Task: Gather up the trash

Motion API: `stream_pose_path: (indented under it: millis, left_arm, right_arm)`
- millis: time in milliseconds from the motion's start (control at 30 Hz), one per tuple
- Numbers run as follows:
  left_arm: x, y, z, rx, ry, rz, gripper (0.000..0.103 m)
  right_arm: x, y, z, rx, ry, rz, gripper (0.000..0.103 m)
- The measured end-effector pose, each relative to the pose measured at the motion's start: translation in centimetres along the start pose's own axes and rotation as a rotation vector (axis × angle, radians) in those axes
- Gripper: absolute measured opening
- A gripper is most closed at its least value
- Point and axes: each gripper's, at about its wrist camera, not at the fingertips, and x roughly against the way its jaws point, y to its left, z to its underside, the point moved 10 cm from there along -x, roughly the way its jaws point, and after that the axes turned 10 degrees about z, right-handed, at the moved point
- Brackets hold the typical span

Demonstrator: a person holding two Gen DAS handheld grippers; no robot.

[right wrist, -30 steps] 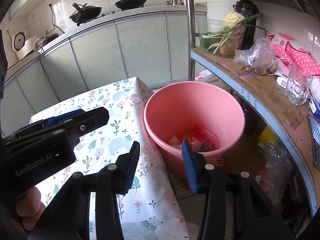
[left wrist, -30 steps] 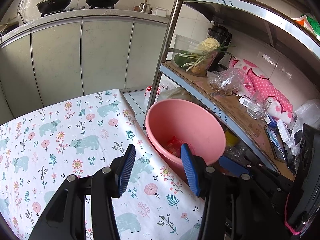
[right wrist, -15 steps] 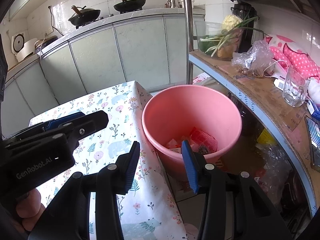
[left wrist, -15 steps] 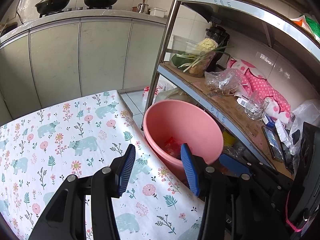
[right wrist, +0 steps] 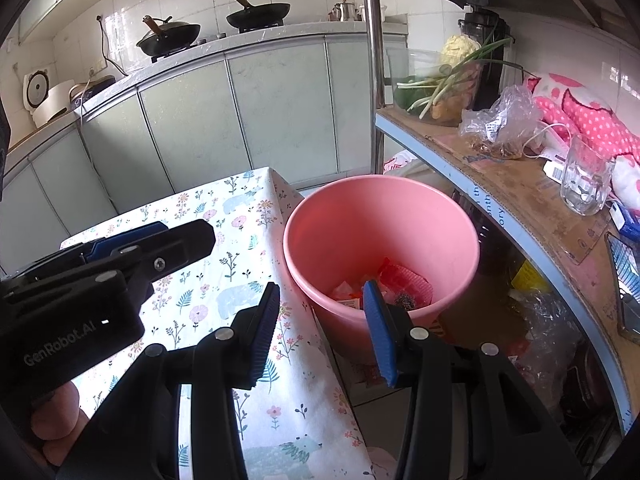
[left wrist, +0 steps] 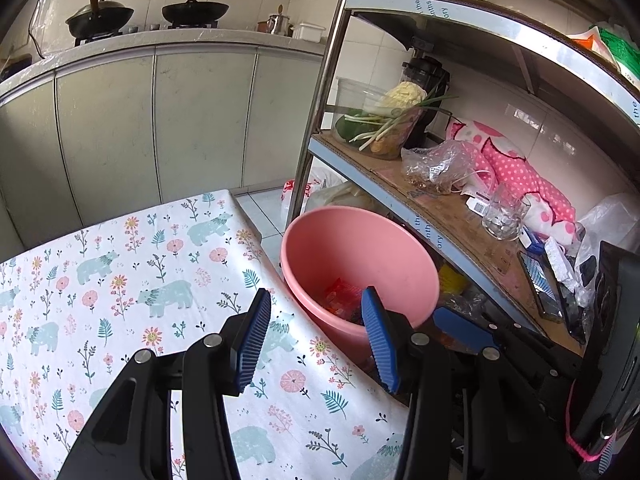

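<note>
1. The left gripper is over the edge of the table – its blue jaws stand apart and nothing is between them.
2. The right gripper is just beside it, near the pink bucket. Its jaws stand apart too, and they hold nothing.
3. The bucket sits on the floor, close against the table's edge and next to the metal shelf.
4. The trash lies at the bottom of the bucket – a red wrapper, some light scraps and a small dark lump.
5. The table has a white cloth with bears and flowers.
6. On the shelf are a glass, a crumpled clear bag and green onions.
</note>
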Motion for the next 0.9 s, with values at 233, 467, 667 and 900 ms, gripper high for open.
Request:
stream_pose_path:
  millis: [233,467,667,900]
  left_arm:
    - [0.28,-0.18,-0.16,-0.007,-0.007,0.002,0.047]
    - [0.3,-0.21,-0.09,-0.006,-0.004,0.002,0.047]
    - [0.33,-0.4,-0.14,-0.01,-0.007,0.007,0.047]
    - [0.3,-0.52,-0.09,-0.013,-0.006,0.005,0.047]
  right_arm:
    - [0.21,0.0,0.0,-0.003,-0.005,-0.001,0.045]
    - [0.15,-0.02,0.03,-0.007,-0.004,-0.002,0.045]
    - [0.02,-0.06,0.01,-0.01,-0.003,-0.003,0.045]
    - [0.02,-0.22,0.02,-0.014,-0.004,-0.002,0.045]
